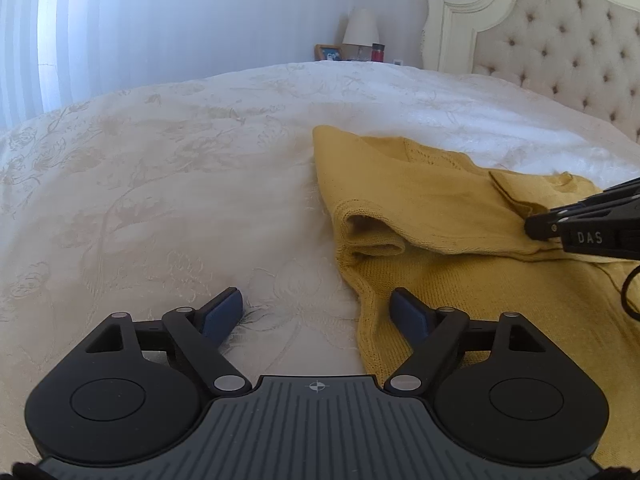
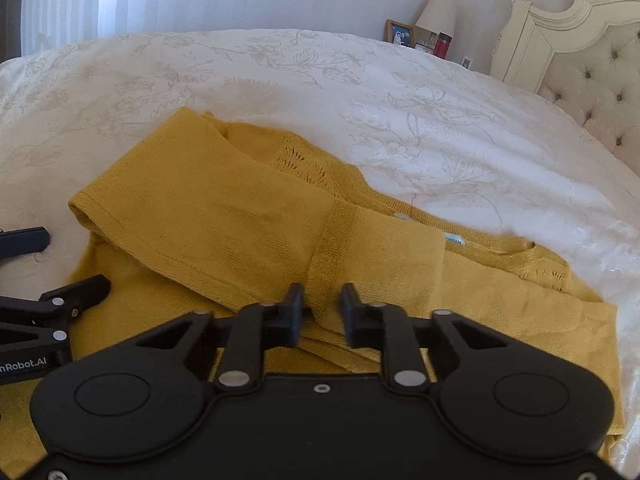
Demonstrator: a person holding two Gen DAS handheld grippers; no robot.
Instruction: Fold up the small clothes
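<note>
- Left tool [image 1: 316, 312] hovered low over the bed, its blue-padded fingers [image 1: 222, 314] spread wide and holding nothing; one finger stood over the white floral-embossed bedspread [image 1: 160, 184], the other over the garment's edge.
- Right tool [image 2: 320, 310] had its black fingers drawn close together with a ridge of cloth between them; whether they truly pinched it could not be told.
- Mustard-yellow knitted sweater [image 2: 208, 216] lay on the bedspread, partly folded: one sleeve was laid across the body, its ribbed cuff [image 2: 334, 248] just ahead of the right tool.
- Openwork knit holes showed near the shoulder seam, and a small pale label [image 2: 454, 240] showed at the neckline.
- From the left wrist view, the folded sleeve made a raised roll at the sweater's near edge.
- Beyond the bed stood a cream carved headboard with tufted padding [image 1: 560, 40], a cream-shaded lamp [image 1: 361, 28], a wooden picture frame [image 1: 329, 53] and a small red jar [image 1: 377, 52].
</note>
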